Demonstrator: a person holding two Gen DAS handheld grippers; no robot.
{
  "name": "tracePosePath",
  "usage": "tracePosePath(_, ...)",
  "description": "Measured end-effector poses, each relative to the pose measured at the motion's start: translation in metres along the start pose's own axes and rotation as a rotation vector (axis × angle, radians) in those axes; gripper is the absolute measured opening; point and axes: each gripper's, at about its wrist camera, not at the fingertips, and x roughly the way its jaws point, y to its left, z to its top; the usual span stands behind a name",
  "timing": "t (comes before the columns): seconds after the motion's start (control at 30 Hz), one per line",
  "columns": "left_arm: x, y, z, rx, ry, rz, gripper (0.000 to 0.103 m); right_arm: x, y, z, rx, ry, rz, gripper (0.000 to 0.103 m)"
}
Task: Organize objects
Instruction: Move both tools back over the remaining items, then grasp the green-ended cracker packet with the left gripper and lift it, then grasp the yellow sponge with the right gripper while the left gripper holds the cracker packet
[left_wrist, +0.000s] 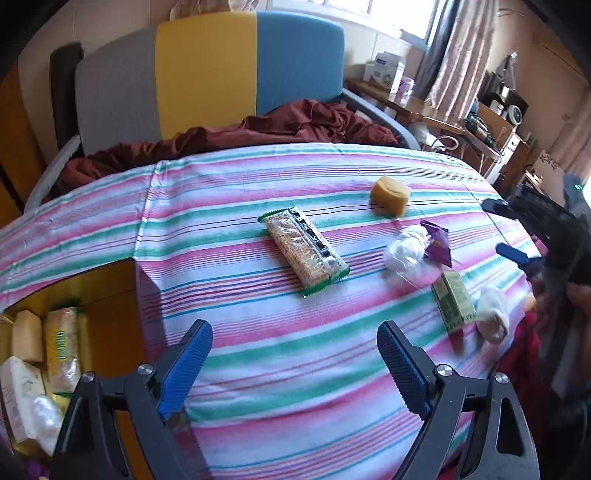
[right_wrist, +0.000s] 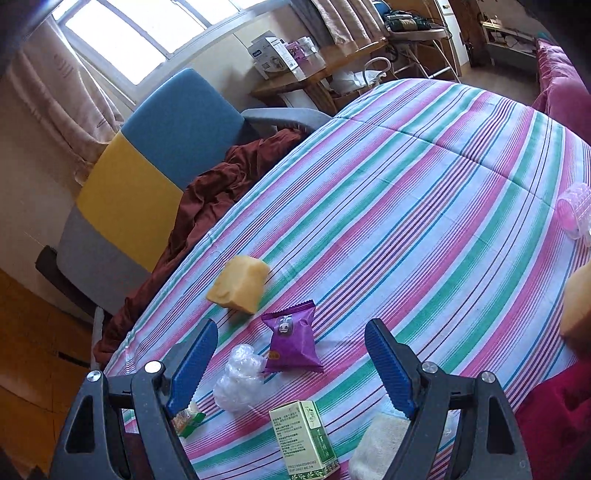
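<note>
Currently both tongs are wide and hold nothing: left gripper (left_wrist: 295, 363) over the near part of the striped bed cover (left_wrist: 258, 325), right gripper (right_wrist: 291, 363) over the cluster near the cover's right edge.

Left view only:
- cracker pack (left_wrist: 303, 252) lying mid-cover, well apart from the rest
- yellow box (left_wrist: 107, 314) off the cover's left edge, with packs and tissues in it
- right gripper itself at the far right edge of the frame, prongs apart

Right view only:
- pink clear cup (right_wrist: 575, 212) near the cover's far right edge
- purple snack packet (right_wrist: 291, 343) seen in full, between the spread fingers; the left view shows it half hidden behind the clear plastic wad (right_wrist: 238, 380)

Both views:
- yellow sponge block (left_wrist: 390, 195) toward the cover's far side, near the headboard (left_wrist: 207, 70)
- green box (right_wrist: 304, 439) and white rolled cloth (right_wrist: 376, 450) at the near right edge, just beside each other
</note>
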Motion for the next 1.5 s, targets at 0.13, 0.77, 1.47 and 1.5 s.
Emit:
tracePosePath(0.13,0.033,-0.001,0.017,-0.037,0.047,0.008,0.091,0.005,0.004,-0.001,-0.014,0.023,0.006,0.083)
tracePosePath(0.77,0.144,-0.012,0.062,0.014,0.053,0.153,0.093,0.019,0.021,-0.007,-0.111,0.093,0.036,0.083)
tracePosePath(1.47,0.111,-0.009,0.026,0.051,0.012,0.103,0.050,0.036,0.046,-0.012,-0.244,0.190,-0.049,0.083)
tracePosePath(1.5,0.111,-0.008,0.027,0.047,0.012,0.097,0.050,0.040,0.055,-0.010,-0.293,0.199,-0.058,0.083)
